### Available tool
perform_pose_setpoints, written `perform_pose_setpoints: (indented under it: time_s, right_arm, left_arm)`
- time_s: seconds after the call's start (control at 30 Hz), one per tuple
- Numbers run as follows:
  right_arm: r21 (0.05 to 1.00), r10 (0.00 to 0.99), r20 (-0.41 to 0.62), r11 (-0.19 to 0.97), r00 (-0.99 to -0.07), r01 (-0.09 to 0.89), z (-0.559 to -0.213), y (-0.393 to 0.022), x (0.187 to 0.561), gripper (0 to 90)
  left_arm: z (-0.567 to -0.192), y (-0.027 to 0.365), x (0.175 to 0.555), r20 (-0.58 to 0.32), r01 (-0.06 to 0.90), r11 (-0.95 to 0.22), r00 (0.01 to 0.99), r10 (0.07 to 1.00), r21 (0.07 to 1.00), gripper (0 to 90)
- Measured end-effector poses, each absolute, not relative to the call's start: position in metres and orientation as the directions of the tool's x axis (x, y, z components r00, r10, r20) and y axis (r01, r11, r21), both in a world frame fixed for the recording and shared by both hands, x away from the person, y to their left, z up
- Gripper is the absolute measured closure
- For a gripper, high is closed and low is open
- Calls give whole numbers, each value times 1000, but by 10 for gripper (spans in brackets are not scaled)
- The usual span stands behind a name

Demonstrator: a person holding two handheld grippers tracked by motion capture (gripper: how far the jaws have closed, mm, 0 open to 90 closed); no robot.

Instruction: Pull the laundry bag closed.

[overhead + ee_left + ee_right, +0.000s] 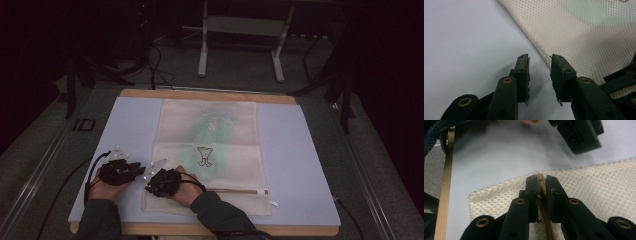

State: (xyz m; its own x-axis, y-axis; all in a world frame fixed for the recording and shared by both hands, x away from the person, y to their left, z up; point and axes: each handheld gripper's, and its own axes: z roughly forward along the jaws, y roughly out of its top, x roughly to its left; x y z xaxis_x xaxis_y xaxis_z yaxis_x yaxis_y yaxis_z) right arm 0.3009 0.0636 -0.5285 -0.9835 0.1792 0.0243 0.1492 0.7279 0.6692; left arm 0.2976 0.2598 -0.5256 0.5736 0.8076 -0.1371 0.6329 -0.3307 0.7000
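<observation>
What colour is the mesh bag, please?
Cream mesh bag, with a faint green tint inside; left gripper view shows it best.

a mesh bag (207, 150) lies flat on a mat (295, 165) that covers the surface, roughly in the middle, running from the far edge toward the near one. the left gripper (142, 172) sits on the mat just beside the bag's left edge near its near-left corner. the right gripper (150, 186), just to its right, rests on the bag's near-left corner, its fingers (532, 192) at the zipper's (547, 225) end.

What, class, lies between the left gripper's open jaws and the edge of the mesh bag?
Nothing visible: bare blue mat separates the left gripper from the mesh bag edge. The right gripper is shut on the zipper.
</observation>
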Motion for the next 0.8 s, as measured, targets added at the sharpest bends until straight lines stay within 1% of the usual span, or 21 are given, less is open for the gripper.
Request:
perform_pose_setpoints:
  time_s: [0.17,0.2,0.33,0.37,0.4,0.8]
  right_arm:
    - [671,181,20,726,-983,148,-529,64,300,811]
    - [673,185,23,724,-982,152,-530,63,300,811]
    - [676,190,32,719,-981,161,-531,62,300,810]
    - [677,190,39,717,-981,166,-531,62,301,810]
    - [678,189,43,715,-981,168,-531,62,301,811]
    - [680,194,48,712,-980,174,-531,62,301,811]
  left_arm:
    - [-525,257,297,-145,626,-339,592,793,703,699]
    - [-525,257,296,-143,623,-344,597,789,702,751]
    - [-524,256,295,-150,618,-349,611,777,704,849]
    - [-524,255,296,-158,615,-352,621,768,705,849]
    - [-524,254,296,-158,613,-356,625,764,705,883]
    - [-528,239,297,-175,619,-407,666,725,672,889]
